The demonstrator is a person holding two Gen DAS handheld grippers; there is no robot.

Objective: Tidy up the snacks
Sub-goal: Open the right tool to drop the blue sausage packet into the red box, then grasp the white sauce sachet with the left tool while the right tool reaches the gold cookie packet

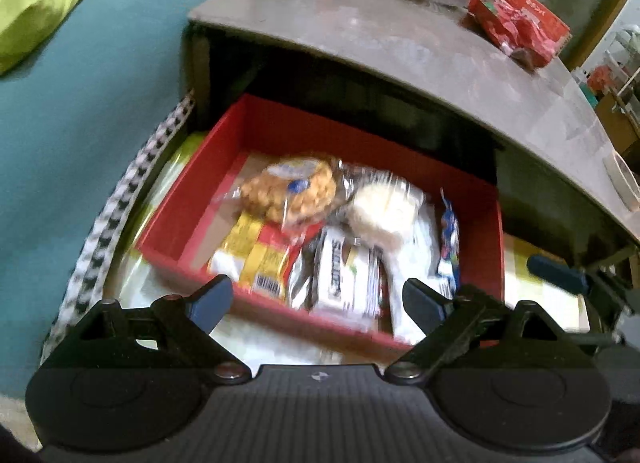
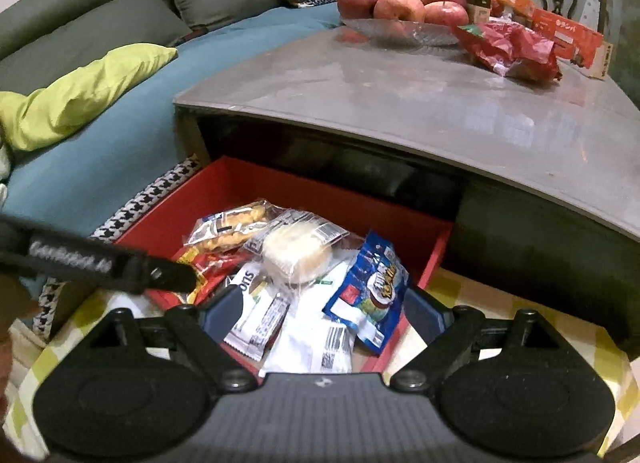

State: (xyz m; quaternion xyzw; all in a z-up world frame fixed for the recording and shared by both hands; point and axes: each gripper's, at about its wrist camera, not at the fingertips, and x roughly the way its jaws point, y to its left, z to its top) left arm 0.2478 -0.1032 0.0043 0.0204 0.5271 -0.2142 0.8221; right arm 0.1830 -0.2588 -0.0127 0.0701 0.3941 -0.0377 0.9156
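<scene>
A red box (image 1: 256, 131) full of wrapped snacks sits on a lower shelf under the grey table. It holds a round peanut cracker pack (image 1: 290, 193), a pale round cake (image 1: 380, 213), a yellow-red pack (image 1: 256, 259), a white bar pack (image 1: 344, 281) and a blue pack (image 1: 448, 239). My left gripper (image 1: 320, 299) is open and empty, just in front of the box's near wall. My right gripper (image 2: 326, 315) is open over the box's (image 2: 248, 183) near right corner, its jaws either side of the blue pack (image 2: 372, 291) and white wrappers (image 2: 308, 343). The left gripper's finger (image 2: 120, 267) shows at the left.
The grey table top (image 2: 400, 103) overhangs the box. On it stand a glass bowl of apples (image 2: 400, 9), a red bag (image 2: 508, 51) and orange boxes (image 2: 568, 35). A teal sofa with a lime cushion (image 2: 80, 99) lies to the left. A yellow-checked cloth (image 2: 500, 315) covers the shelf.
</scene>
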